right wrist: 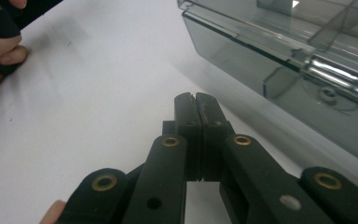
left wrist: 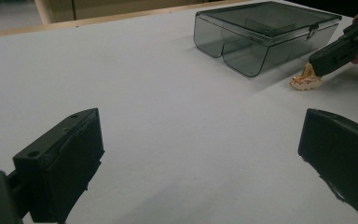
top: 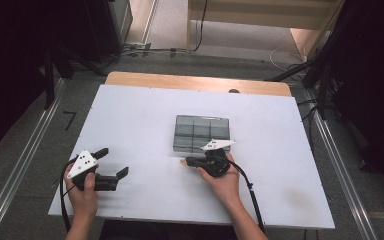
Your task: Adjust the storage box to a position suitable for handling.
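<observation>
Pressed together, jaw to jaw with only a hairline seam between: so stands the right gripper (right wrist: 196,100) in its own view, tips low over the white table (top: 140,130) just in front of the smoky clear box (right wrist: 303,60), near its metal latch (right wrist: 338,77). From the high view, held in the right hand (top: 225,182) close against the box's (top: 201,133) near edge, tips pointing toward its front left corner. In the left gripper view, a small orange-and-cream object (left wrist: 306,80) lying on the table right at the tip of that right gripper (left wrist: 318,65), just off the near corner of the box (left wrist: 261,35); touching the tip, by the look of it, though whether pinched or merely pressed cannot be told. Too small and blurred to name. Box lid down, dividers visible through the tinted plastic. Spread wide, by contrast, the left gripper (left wrist: 200,158): one black jaw at each lower side of its own view, bare table between, nothing held and nothing touched. In the high view, left gripper (top: 114,162) well to the left of the box, in the left hand (top: 82,192) by the table's near edge, jaws aimed toward the box.
</observation>
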Demonstrator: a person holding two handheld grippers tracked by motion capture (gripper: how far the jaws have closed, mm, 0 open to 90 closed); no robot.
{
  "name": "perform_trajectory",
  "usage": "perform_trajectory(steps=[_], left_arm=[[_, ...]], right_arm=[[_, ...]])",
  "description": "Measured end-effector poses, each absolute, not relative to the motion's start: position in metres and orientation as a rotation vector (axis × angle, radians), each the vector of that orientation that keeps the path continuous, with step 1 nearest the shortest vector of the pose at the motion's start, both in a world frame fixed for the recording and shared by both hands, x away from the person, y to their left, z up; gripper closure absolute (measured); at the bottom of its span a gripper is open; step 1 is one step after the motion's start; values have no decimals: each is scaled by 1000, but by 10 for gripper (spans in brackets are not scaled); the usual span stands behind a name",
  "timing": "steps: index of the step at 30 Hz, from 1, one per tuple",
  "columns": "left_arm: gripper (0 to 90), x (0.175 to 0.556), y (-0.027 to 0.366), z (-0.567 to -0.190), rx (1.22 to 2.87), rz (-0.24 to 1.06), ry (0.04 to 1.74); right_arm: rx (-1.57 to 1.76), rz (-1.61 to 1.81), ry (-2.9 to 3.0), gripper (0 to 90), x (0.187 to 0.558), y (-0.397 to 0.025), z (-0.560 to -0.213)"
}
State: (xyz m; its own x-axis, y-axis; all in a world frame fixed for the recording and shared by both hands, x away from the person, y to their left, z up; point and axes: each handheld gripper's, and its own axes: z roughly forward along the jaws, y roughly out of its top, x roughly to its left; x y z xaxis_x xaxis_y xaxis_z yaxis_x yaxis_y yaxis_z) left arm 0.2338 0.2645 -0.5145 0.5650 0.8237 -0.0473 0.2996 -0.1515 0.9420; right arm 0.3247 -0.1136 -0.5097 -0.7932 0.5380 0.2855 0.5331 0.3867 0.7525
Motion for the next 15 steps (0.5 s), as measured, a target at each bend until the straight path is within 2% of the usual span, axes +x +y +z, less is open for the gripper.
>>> perform_trajectory(steps=[15], left_arm=[[0, 234, 265, -515, 1713, 604, 939]], right_arm=[[916, 1441, 2625, 876, 304, -115, -498]])
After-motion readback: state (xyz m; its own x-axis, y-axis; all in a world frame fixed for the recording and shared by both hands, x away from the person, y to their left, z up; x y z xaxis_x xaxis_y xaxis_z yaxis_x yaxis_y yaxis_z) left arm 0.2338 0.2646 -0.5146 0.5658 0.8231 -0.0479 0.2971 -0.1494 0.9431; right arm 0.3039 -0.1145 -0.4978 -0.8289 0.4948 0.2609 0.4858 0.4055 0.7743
